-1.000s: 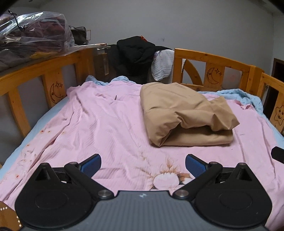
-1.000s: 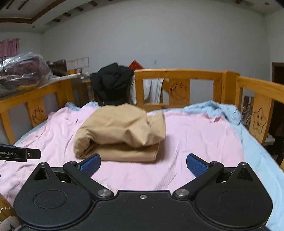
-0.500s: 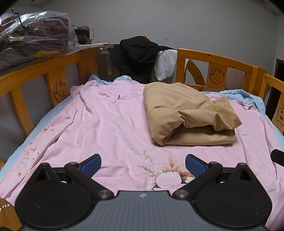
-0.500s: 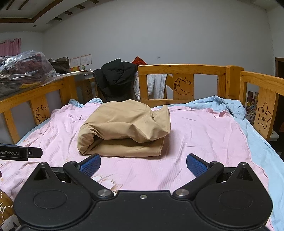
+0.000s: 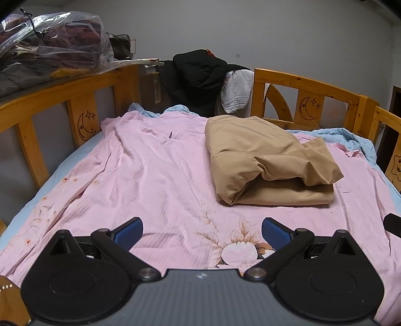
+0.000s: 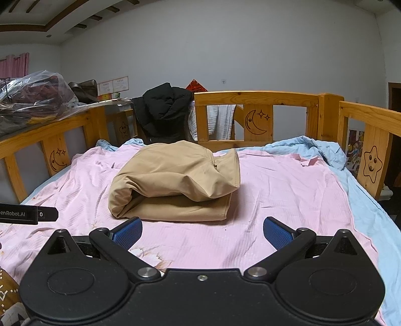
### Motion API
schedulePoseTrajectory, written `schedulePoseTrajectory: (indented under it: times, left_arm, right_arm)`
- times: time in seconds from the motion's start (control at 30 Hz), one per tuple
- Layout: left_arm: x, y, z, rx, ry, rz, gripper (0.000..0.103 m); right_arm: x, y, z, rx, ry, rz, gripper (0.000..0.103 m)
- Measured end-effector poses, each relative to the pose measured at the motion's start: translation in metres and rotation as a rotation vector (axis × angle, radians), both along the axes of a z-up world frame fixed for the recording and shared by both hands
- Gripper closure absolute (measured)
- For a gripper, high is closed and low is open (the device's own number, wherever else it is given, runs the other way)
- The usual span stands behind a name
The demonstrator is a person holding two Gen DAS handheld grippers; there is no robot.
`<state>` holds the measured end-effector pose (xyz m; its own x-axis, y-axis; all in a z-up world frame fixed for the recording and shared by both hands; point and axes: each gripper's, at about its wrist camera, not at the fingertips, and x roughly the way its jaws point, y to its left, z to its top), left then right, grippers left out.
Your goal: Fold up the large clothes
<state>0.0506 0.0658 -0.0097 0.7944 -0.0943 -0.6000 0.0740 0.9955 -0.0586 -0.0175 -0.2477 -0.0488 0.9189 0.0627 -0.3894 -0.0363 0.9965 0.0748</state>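
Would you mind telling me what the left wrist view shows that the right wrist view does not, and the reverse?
Only the left wrist view shows the printed flower in full on the pink sheet and the open left gripper up close.

Only the right wrist view shows the ceiling, the pink curtain, the star carving in full and the open right gripper.

Both show the folded tan garment lying on the sheet, untouched, and the black jacket on the rail.
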Motion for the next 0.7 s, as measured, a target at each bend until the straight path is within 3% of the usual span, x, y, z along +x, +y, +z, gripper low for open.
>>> schedulePoseTrajectory:
  times: [0.7]
  left_arm:
    - [-0.0010,0.0006,-0.0004,-0.003,0.004,0.004,0.000]
  right_arm:
    - [-0.0003,0.0001,0.0001,-0.001,0.000,0.000,0.001]
